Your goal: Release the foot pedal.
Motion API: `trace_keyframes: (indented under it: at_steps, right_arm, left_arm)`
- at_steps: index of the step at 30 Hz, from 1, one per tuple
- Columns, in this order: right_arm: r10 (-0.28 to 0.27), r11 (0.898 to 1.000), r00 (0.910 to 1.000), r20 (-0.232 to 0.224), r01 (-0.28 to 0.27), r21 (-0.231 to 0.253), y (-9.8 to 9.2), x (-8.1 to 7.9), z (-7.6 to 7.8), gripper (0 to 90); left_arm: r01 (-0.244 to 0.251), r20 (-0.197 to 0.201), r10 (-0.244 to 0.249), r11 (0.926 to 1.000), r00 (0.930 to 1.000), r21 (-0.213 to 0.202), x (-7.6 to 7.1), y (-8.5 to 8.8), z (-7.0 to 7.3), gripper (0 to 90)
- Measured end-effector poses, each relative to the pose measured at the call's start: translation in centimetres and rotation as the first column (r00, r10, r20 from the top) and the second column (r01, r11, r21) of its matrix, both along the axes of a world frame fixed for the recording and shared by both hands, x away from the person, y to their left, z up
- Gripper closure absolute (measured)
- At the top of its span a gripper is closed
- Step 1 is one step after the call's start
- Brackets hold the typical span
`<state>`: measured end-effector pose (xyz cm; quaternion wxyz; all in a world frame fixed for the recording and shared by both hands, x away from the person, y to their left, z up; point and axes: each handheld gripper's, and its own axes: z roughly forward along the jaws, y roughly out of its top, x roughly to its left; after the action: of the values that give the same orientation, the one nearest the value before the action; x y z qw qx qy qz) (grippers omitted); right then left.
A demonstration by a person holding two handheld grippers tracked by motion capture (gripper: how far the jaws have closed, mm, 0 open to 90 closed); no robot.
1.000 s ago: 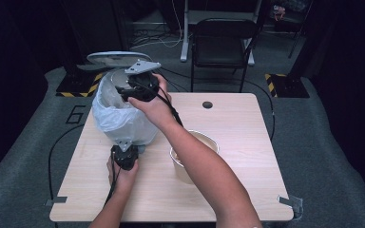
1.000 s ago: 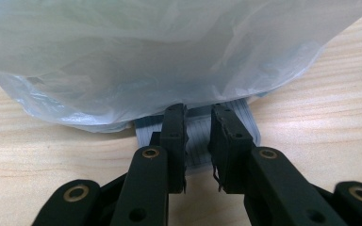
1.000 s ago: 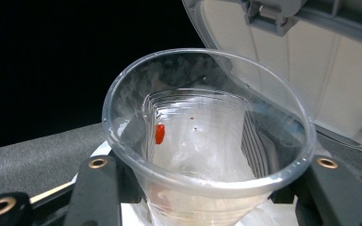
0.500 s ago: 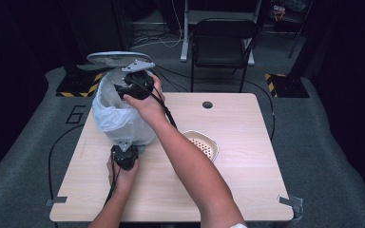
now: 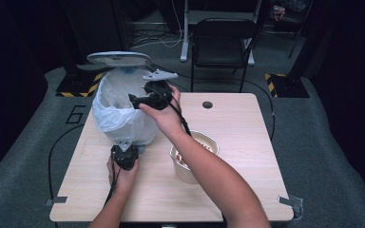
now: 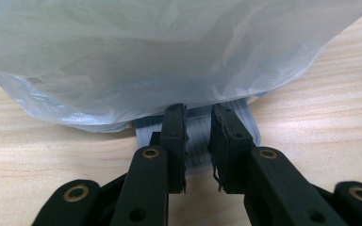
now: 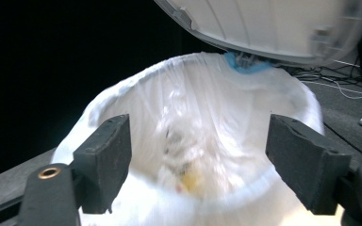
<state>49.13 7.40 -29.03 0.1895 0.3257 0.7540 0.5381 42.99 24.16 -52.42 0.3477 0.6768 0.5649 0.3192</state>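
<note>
Below the right gripper (image 5: 134, 99), whose jaws stand wide apart with nothing between them and have just been opening, gapes the mouth of a small bin (image 7: 202, 141) lined with a thin white plastic bag (image 5: 119, 114). Scraps lie blurred at the bottom, and the hinged lid (image 5: 119, 59) tilts up beyond the jaws. Down at the bin's foot, the left gripper (image 6: 198, 136) has its jaws drawn in as close as they go on the ribbed grey pedal (image 6: 194, 127) that sticks out under the bag's overhang, seemingly pinning it to the tabletop (image 5: 247, 123).

By my reckoning the bin is light and would slide or tip if pushed high up, so the low hold at the pedal is the sound one. The liner is soft, slick and easily torn; its folded rim is the place to pinch it. Behind the right forearm a paper bowl (image 5: 204, 142) stands beside the bin; it looks light and thin-walled, best taken at the rim
</note>
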Motion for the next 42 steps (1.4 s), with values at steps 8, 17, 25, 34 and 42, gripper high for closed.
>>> trace_keyframes:
  at_steps: [8,17,25,34,42]
  right_arm:
    - [-0.038,0.999,0.9974,0.061,0.04,-0.034,-8.7,-4.1,0.3,26.2]
    - [-0.153,0.982,0.9837,0.095,0.162,-0.097,-16.5,-7.2,-1.8,27.0]
    - [-0.231,0.966,0.9706,0.067,0.237,-0.106,-20.5,-8.2,-4.4,27.9]
    - [-0.278,0.948,0.9586,0.061,0.284,-0.142,-23.0,-9.3,-7.5,29.4]
    - [-0.336,0.931,0.9417,0.026,0.336,-0.146,-24.9,-10.0,-10.4,29.4]
  left_arm:
    - [0.001,0.006,-0.001,1.0,1.0,0.006,-0.2,-0.1,-0.1,75.5]
    - [0.064,-0.01,-0.064,0.9979,0.9979,0.003,-0.5,0.1,0.0,71.9]
    - [0.145,-0.009,-0.145,0.9887,0.9894,-0.039,-1.9,0.5,1.7,53.0]
    - [0.257,-0.042,-0.261,0.9635,0.9646,-0.076,-4.0,3.1,3.0,44.3]
    - [0.285,-0.067,-0.297,0.9482,0.9526,-0.14,-5.1,5.3,3.1,43.1]
